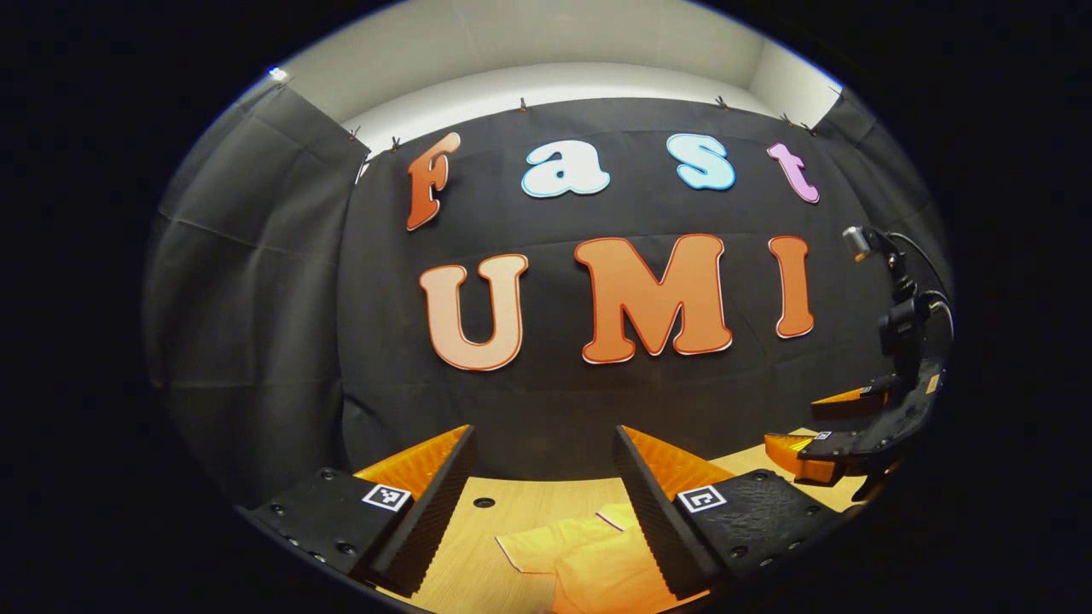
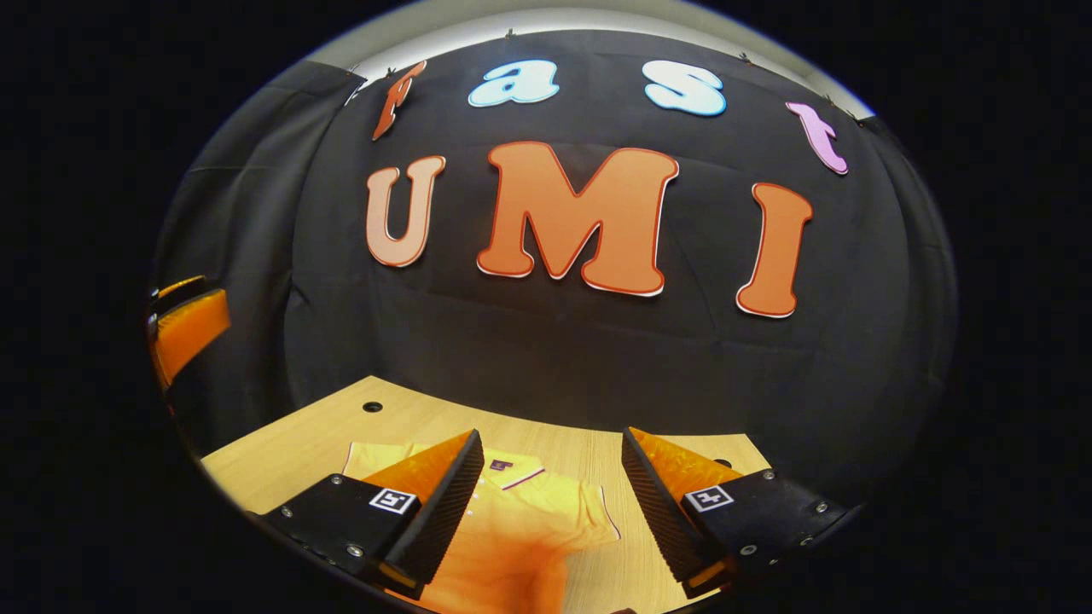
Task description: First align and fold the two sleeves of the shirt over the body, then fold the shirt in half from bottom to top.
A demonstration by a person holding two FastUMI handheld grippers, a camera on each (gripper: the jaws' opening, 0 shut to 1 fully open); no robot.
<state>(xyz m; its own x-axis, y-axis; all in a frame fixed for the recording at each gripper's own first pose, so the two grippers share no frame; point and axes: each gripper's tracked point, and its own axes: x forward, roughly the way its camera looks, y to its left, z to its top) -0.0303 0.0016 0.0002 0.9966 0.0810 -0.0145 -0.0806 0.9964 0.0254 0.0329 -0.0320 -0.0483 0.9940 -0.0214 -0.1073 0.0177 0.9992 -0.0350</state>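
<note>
My left hand-held gripper (image 1: 544, 490) and right hand-held gripper (image 2: 550, 495) are wide open, holding nothing. I should reach down and pinch each shirt (image 2: 529, 520) sleeve by its edge.

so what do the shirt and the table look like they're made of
The shirt looks like soft knit fabric, matte: it drapes and creases, with a flat collar, a trimmed sleeve hem and small placket buttons. The table looks like light wood or wood-look laminate, smooth with a faint grain and a round hole; which of the two cannot be told. Both tongs, left and right, hang open above it.
</note>
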